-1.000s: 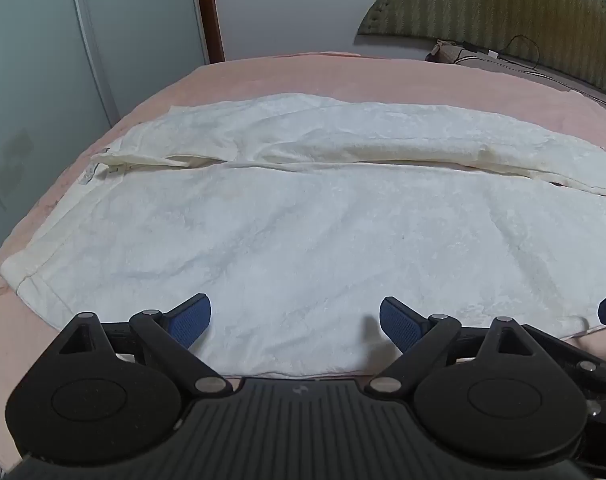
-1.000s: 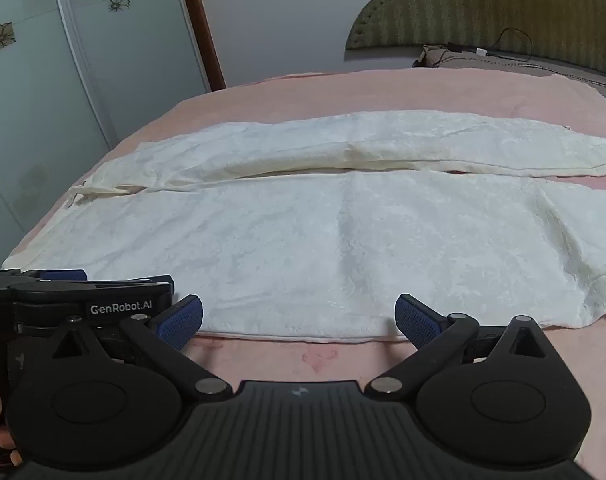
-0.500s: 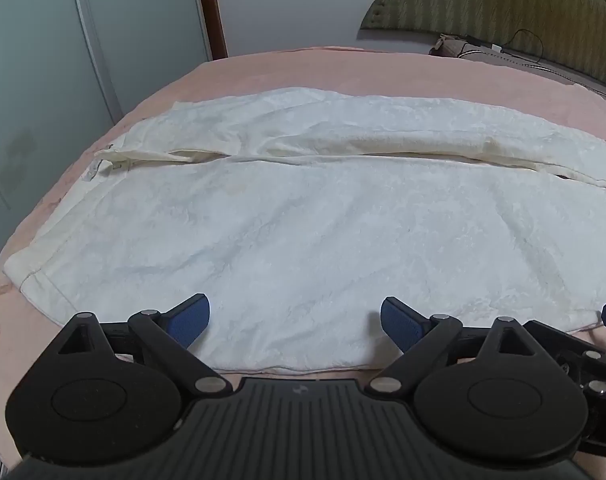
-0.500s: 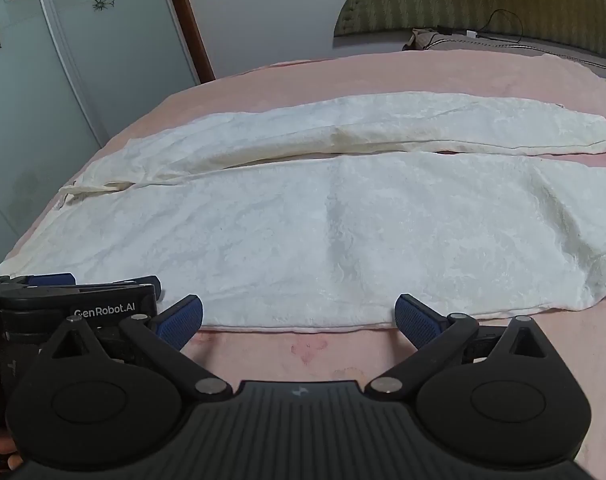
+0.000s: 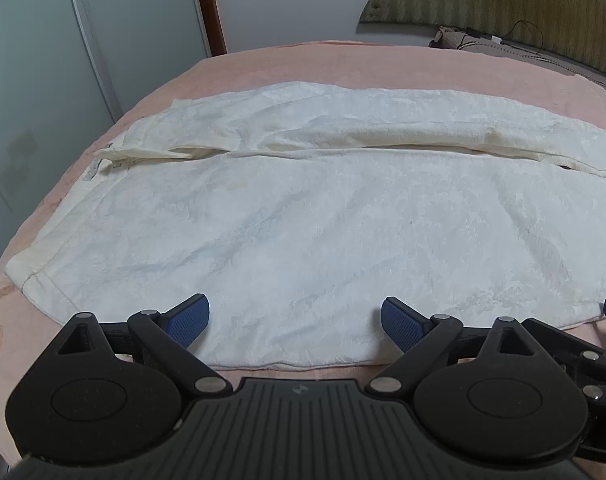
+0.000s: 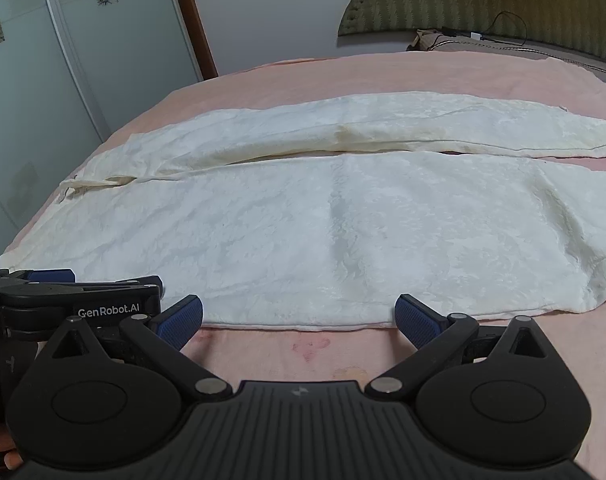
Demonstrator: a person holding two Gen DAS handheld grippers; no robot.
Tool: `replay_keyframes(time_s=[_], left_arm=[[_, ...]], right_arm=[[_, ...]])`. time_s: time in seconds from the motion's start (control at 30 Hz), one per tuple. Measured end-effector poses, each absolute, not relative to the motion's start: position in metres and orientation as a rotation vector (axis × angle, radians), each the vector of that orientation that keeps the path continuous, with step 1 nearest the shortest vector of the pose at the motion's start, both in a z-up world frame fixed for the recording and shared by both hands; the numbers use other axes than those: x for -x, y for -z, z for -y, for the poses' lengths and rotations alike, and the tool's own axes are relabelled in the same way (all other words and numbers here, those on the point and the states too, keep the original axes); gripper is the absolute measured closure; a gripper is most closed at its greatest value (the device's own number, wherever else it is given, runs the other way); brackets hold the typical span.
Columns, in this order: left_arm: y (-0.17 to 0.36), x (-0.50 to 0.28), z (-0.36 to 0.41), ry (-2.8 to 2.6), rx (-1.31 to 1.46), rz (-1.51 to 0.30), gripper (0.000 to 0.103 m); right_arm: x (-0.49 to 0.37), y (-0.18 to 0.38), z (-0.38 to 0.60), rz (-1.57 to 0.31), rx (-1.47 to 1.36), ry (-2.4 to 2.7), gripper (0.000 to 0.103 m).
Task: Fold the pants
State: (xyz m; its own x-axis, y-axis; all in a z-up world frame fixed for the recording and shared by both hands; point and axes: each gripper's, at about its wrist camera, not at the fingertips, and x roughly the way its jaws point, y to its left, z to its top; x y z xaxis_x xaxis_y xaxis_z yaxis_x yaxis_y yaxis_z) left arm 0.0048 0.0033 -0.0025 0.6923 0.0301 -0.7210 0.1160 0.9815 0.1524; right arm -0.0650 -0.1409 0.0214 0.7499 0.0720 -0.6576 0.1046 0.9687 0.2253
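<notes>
White pants lie flat on the pink bed, waistband to the left, the two legs side by side running right; they also show in the right wrist view. My left gripper is open, its blue pads over the near edge of the near leg, close to the waist end. My right gripper is open, its fingers just short of the near leg's edge, around its middle. The left gripper's body shows at the left of the right wrist view. Neither holds anything.
The pink bedsheet shows in front of the pants. A green padded headboard with a cable and a pillow stands at the far right. Glass wardrobe doors and a wooden frame stand on the left past the bed's edge.
Both grippers have shifted slightly forward and lower toward the near edge of the pants. The pants have not moved. Both stay open.
</notes>
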Motion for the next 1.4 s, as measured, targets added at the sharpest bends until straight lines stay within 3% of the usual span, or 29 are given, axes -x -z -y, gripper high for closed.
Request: replay_keyframes(time_s=[1.4], left_arm=[[0.0063, 0.0004, -0.0026, 0.086, -0.179, -0.763, 0.009]], right_arm=[[0.0651, -0.0178, 0.1374, -0.725, -0.269, 0.011, 0.000]])
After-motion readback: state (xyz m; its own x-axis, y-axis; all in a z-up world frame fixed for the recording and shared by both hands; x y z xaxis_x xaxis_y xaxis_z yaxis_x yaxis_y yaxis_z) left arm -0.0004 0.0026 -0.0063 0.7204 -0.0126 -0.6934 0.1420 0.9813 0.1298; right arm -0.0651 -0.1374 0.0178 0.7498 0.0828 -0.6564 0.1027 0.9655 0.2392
